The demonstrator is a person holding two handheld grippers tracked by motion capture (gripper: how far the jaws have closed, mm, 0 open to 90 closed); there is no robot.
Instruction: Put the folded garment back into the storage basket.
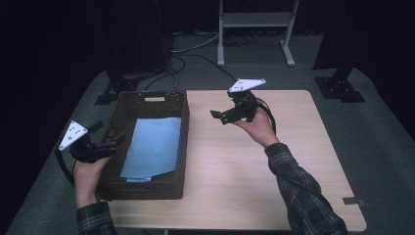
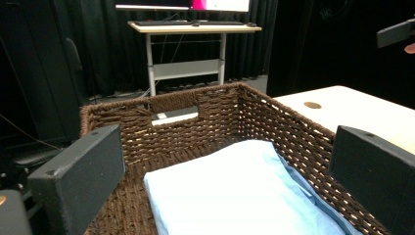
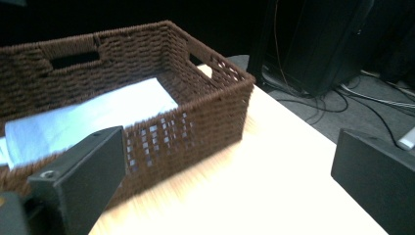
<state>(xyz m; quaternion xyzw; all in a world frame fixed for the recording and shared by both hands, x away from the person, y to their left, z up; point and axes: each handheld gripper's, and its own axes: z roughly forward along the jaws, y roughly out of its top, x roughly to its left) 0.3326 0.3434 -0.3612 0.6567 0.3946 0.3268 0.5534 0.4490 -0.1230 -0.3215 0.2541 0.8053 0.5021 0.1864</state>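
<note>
Woven dark brown, the basket (image 1: 147, 188) stands on the left part of the pale wooden surface (image 1: 244, 171), with its long side running away from the person. Inside it a light blue folded cloth (image 1: 152, 147) lies flat on the bottom and covers most of the floor of the basket.

At the outer left side of the basket, near its front corner, the left gripper (image 1: 113, 142) is held in the person's left hand (image 1: 87, 172) and points toward the basket wall. Its fingers (image 2: 83, 181) stand wide apart and hold nothing; between them I see the cloth and the far wall with a handle slot.

Over the middle of the surface, the right gripper (image 1: 218, 115) is raised in the right hand (image 1: 254, 128), well apart from the basket and pointing to it. Its fingers (image 3: 80, 174) are also wide apart and empty.
</note>
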